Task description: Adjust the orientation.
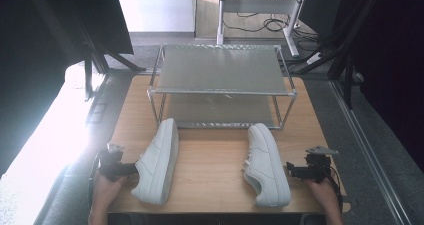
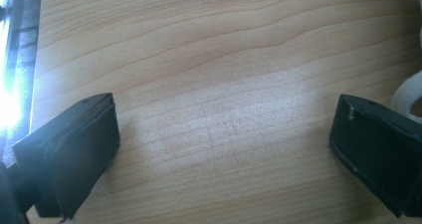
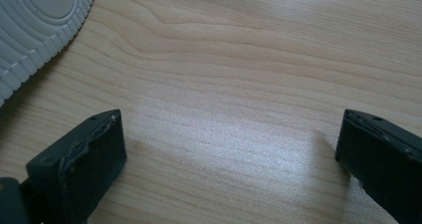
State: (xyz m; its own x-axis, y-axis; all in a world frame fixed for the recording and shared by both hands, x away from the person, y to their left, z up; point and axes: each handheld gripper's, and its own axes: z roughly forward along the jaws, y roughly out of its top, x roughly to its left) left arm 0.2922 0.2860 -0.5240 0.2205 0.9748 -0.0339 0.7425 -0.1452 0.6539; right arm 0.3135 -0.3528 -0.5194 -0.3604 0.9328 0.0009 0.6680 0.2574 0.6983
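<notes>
Two white sneakers lie on the wooden table, toes pointing away from me. The left sneaker lies just right of my left gripper, whose black jaws stand wide apart over bare wood; a white bit of that shoe peeks in past the right jaw. The right sneaker lies just left of my right gripper. That gripper is also open with nothing between its jaws, and the shoe's grey ribbed sole shows at the upper left.
A two-tier metal shoe rack stands at the back of the table, right behind the sneakers' toes. Bare wood lies between the shoes. The table's left edge is close to the left gripper.
</notes>
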